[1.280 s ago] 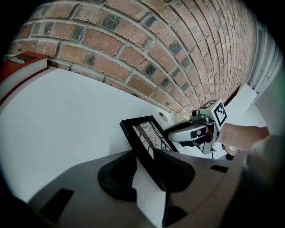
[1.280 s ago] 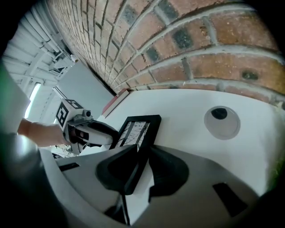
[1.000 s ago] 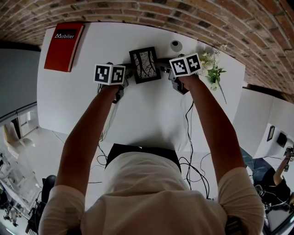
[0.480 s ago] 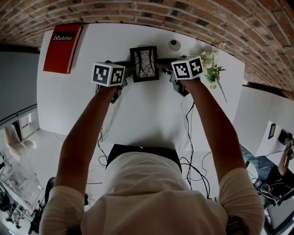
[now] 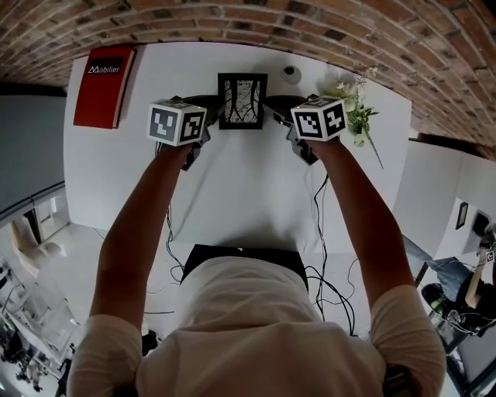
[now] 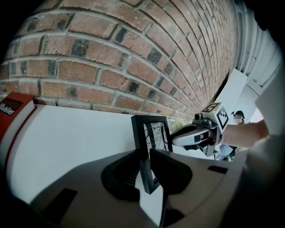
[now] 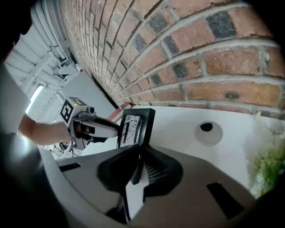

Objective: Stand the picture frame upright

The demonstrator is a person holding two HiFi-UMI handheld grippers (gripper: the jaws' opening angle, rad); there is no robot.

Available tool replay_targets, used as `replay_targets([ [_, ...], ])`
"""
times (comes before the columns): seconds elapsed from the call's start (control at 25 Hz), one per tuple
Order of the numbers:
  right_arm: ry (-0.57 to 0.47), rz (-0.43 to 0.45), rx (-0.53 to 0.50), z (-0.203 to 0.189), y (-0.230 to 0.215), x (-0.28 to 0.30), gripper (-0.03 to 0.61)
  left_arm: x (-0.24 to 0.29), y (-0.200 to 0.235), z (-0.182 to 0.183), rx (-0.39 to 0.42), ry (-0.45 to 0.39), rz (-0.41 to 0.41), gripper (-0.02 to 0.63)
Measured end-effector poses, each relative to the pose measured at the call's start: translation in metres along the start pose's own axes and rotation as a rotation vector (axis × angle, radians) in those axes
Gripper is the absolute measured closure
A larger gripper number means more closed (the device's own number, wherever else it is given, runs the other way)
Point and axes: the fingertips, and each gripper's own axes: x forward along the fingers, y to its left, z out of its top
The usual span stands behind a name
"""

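Closing left gripper [image 6: 143, 155] fingers and clamped right gripper [image 7: 141, 147] fingers on picture frame [image 5: 242, 101]; white table [image 5: 248, 194], brick wall [image 5: 310, 19].

One picture frame [image 5: 242, 101]; one red book [image 5: 104, 85]; two tongs [image 5: 213, 118] [image 5: 273, 116]; one flower sprig [image 5: 354, 110]

On white table [image 5: 256, 186] against brick wall [image 5: 310, 23]: red book [image 5: 105, 84] flat at back left, frame [image 5: 242, 101] upright at back middle, round grommet [image 5: 292, 74] near frame's right, flowers [image 5: 355, 108] lying at back right corner.
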Motion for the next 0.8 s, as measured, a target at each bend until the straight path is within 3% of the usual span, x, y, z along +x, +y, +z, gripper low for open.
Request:
replay_targets([
  [0.28,-0.083,-0.042,-0.085,0.026,0.005,-0.016,0.543,-0.013,-0.008,0.037,0.128,-0.045,0.02,0.548],
  [0.8,-0.158,-0.152,-0.322,0.061,0.006,-0.025,0.548,-0.017,-0.003,0.064,0.208,-0.109,0.042,0.557],
])
